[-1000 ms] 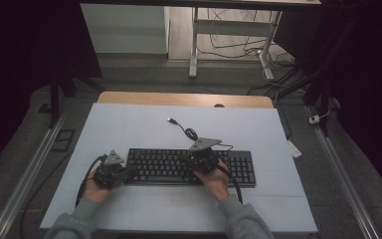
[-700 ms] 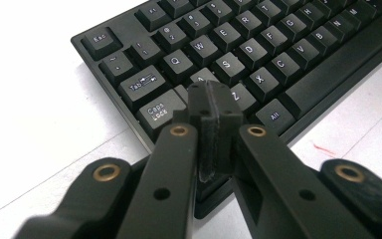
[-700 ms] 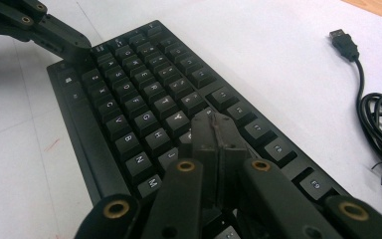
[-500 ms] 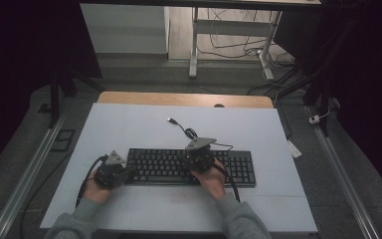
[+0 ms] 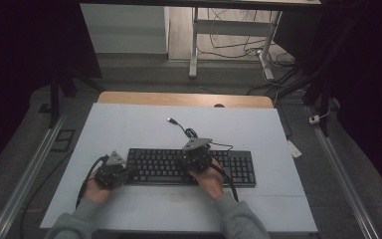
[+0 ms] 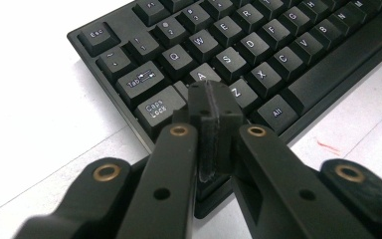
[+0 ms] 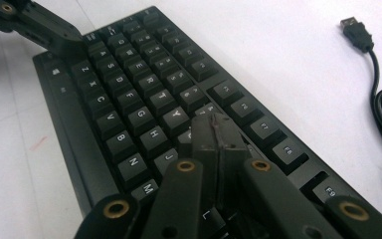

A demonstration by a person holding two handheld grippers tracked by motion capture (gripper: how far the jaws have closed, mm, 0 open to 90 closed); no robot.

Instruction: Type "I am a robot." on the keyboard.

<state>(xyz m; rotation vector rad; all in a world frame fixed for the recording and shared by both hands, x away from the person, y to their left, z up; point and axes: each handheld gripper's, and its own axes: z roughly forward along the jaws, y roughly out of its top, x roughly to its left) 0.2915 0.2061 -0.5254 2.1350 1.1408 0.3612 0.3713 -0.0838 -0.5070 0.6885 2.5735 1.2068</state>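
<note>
Surface (image 5: 129,124) lying white in a dim room; keyboard (image 5: 238,167) running left-right, cable end trailing away. Left gripper (image 6: 214,107) and right gripper (image 7: 218,132) both pinching closed, empty, over keys.

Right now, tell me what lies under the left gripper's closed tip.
The left gripper, fingers pressed together, hangs over the keyboard between Caps Lock, A and Z. The key directly beneath is covered by the tip, so contact can't be confirmed.
</note>
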